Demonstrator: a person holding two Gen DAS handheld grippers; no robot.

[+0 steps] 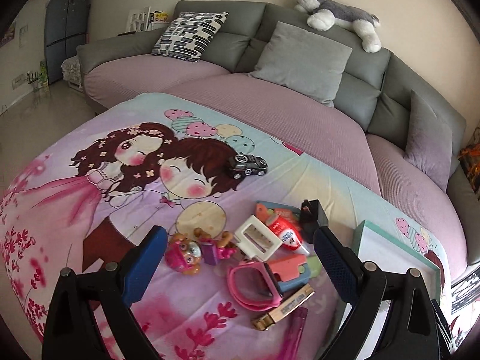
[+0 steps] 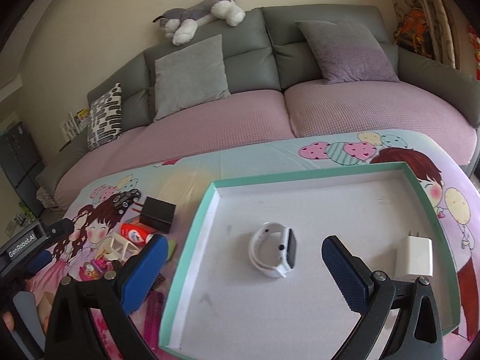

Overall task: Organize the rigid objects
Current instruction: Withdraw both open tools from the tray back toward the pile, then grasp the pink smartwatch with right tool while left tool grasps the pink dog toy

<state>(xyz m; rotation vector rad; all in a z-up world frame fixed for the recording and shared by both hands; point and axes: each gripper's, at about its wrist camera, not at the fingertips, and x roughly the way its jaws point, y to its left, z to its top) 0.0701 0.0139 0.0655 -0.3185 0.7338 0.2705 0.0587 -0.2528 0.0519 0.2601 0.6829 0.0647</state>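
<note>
A pile of small items lies on the cartoon-print cloth in the left wrist view: a pink watch (image 1: 255, 282), a white plastic frame (image 1: 258, 237), a red-and-white tube (image 1: 283, 231), a black charger (image 1: 312, 216), a pink toy figure (image 1: 184, 253) and a wooden block (image 1: 285, 307). A black toy car (image 1: 247, 165) sits apart, farther back. My left gripper (image 1: 240, 240) is open above the pile. In the right wrist view a teal-rimmed white tray (image 2: 192, 234) holds a white smartwatch (image 2: 274, 253) and a white charger (image 2: 415, 255). My right gripper (image 2: 244, 249) hangs open over the tray, around the smartwatch without touching it.
The tray's corner (image 1: 399, 249) shows right of the pile. A grey sofa (image 2: 300, 45) with cushions and a plush dog (image 2: 204, 12) runs behind the table. The left gripper body (image 2: 27, 243) shows at the far left of the right wrist view.
</note>
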